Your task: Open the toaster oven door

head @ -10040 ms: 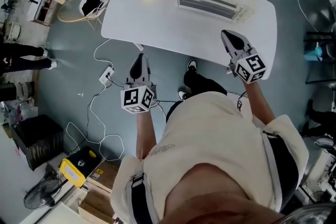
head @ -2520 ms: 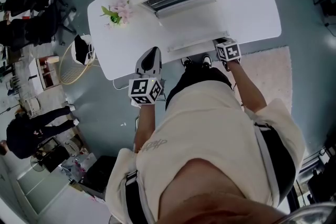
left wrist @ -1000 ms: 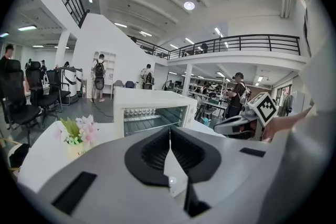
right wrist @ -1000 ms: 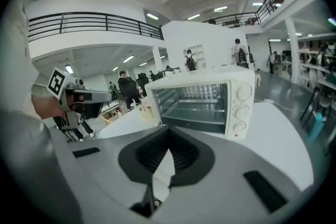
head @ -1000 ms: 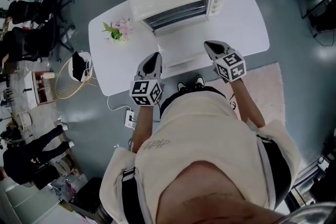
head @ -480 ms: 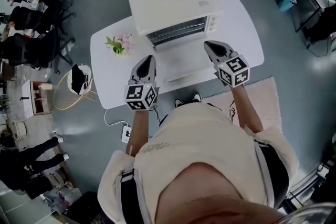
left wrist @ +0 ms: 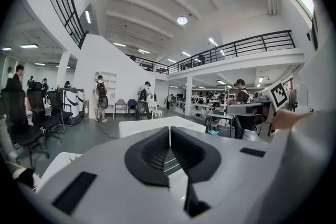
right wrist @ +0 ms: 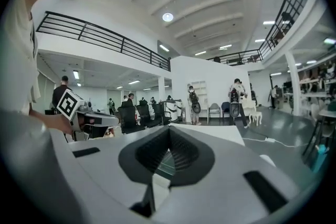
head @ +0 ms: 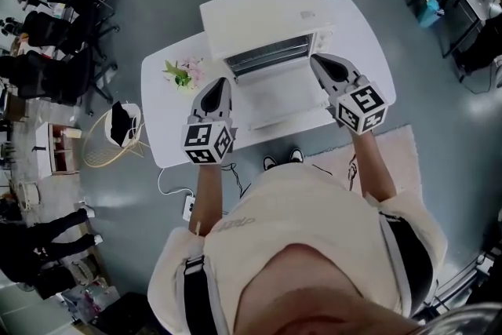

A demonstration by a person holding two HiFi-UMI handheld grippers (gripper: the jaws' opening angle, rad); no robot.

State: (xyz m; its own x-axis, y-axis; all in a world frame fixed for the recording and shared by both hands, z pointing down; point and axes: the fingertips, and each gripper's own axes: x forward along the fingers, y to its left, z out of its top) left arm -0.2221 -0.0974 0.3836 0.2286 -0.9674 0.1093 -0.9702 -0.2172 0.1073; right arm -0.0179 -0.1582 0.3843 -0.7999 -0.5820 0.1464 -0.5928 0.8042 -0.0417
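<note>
Beside the oven door [head: 276, 96], left gripper [head: 220, 83], right gripper [head: 318, 59], jaws together

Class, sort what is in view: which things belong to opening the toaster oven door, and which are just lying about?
Job: white toaster oven; its folded-down door; left gripper; right gripper.
Lying about: small pink flower posy; round wicker basket on the floor.

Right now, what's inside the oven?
With the door down, the oven shows only wire bars along its front opening. Its top covers everything deeper in, so I cannot tell whether it holds food.
</note>
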